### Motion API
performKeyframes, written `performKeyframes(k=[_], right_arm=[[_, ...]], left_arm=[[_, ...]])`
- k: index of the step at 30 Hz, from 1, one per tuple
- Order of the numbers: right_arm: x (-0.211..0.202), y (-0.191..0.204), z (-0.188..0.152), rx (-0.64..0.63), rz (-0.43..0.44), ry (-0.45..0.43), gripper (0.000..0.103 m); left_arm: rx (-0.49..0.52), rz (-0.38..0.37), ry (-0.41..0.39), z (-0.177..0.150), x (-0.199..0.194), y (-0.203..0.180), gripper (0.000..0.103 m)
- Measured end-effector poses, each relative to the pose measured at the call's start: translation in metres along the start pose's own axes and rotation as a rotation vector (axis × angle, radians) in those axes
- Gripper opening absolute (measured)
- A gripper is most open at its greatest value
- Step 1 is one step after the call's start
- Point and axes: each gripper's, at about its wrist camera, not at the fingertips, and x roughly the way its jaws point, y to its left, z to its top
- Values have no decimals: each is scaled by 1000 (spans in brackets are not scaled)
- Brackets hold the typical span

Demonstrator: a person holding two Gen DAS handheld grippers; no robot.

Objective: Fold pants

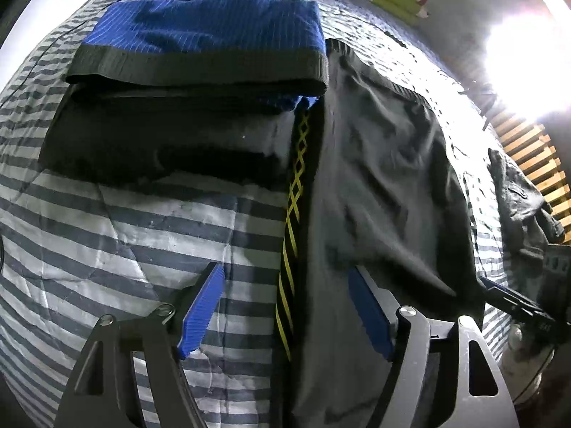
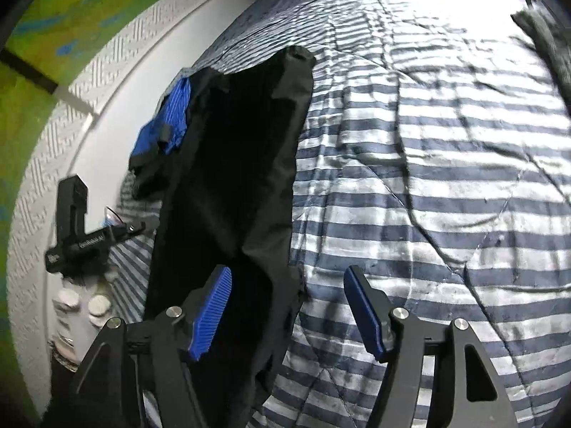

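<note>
Both grippers stand spread wide and grip nothing. The left gripper (image 1: 285, 306) straddles the near end of the dark pants (image 1: 374, 185), one finger on the striped bed cover (image 1: 107, 232), the other at or under the cloth (which, I cannot tell). The right gripper (image 2: 287, 315) has the same pants' near edge between its fingers. The risk, as I judge it, is pinching the quilted cover along with the thin fabric, or catching one layer only, so the fold drags crooked. Farther off, a folded blue garment (image 1: 207, 25) on a black one sits just beside the pants; a sweeping fold could knock it.
</note>
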Motion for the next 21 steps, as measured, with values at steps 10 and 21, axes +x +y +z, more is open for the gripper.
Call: performKeyframes(k=[10,21], right_arm=[[13,-7,4,30,74,13,59],[26,0,4,-10,118,62,53]], left_arm=[[41,-31,33,-4,10,-13,74],[93,-40,40,-17,16,-25,6]])
